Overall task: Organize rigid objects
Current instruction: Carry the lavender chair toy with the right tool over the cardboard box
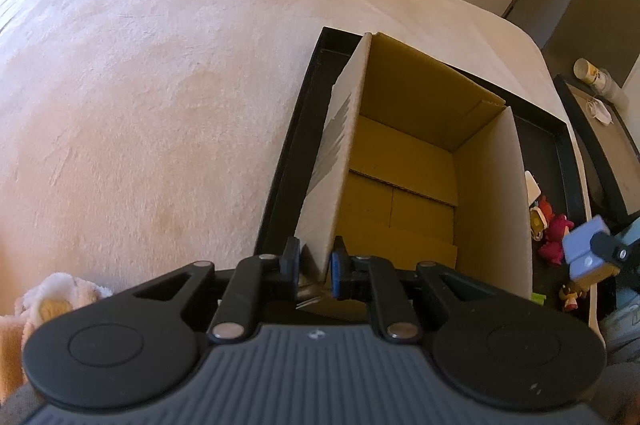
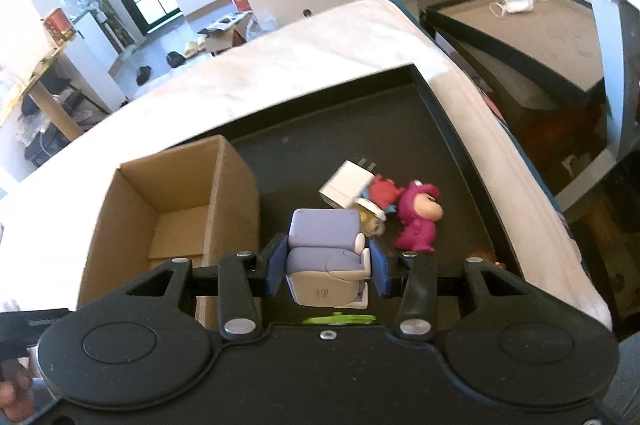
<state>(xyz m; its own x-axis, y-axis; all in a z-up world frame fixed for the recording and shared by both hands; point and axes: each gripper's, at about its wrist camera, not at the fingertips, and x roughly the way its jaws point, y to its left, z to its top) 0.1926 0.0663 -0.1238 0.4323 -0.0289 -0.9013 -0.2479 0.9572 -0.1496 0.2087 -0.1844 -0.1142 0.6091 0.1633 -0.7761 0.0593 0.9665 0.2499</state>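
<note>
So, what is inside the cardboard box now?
The cardboard box holds nothing visible: only its bare flaps show. The near bottom corner is hidden behind the left gripper, which pinches its wall.

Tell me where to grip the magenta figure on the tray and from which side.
Grip the magenta figure across its torso, below the bulging head, coming from above with the jaws closing from its two flanks. It stands roughly upright on the black tray. The red toy crowds its left near the head, so a low torso grasp seems likelier to clear it than one at the head.
</note>
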